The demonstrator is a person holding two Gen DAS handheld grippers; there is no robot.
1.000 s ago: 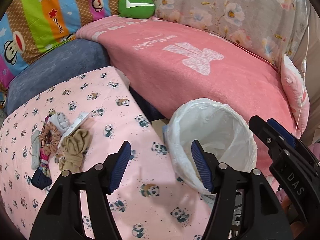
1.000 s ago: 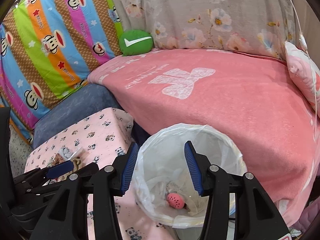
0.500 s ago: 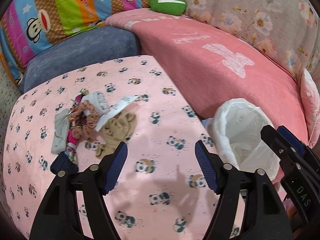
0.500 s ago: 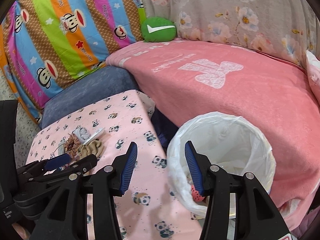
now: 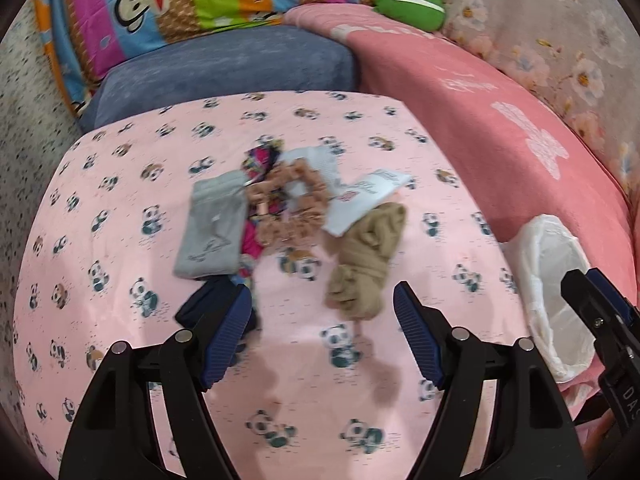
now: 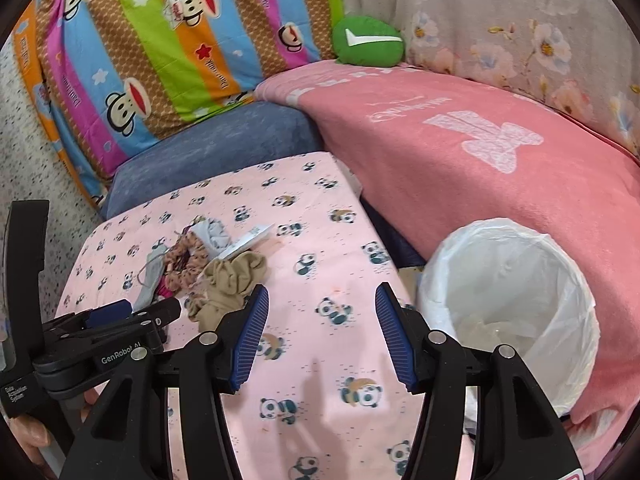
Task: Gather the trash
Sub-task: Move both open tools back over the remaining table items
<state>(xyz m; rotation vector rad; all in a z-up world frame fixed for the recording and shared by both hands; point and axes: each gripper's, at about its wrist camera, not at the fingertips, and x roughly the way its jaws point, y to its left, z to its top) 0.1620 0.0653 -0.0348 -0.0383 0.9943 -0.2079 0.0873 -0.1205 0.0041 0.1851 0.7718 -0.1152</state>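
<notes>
The left gripper (image 5: pixel 322 330) has swung from the bin (image 5: pixel 554 300) to the pile (image 5: pixel 288 208) at 12 o'clock. Both grippers' jaws are open and empty, ready to grab.

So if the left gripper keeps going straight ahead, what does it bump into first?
Probably the tan bundle of cloth. The left gripper is open and points at the pile on the panda cloth, and that bundle lies nearest, just ahead of its right finger. Depth is hard to judge.
</notes>
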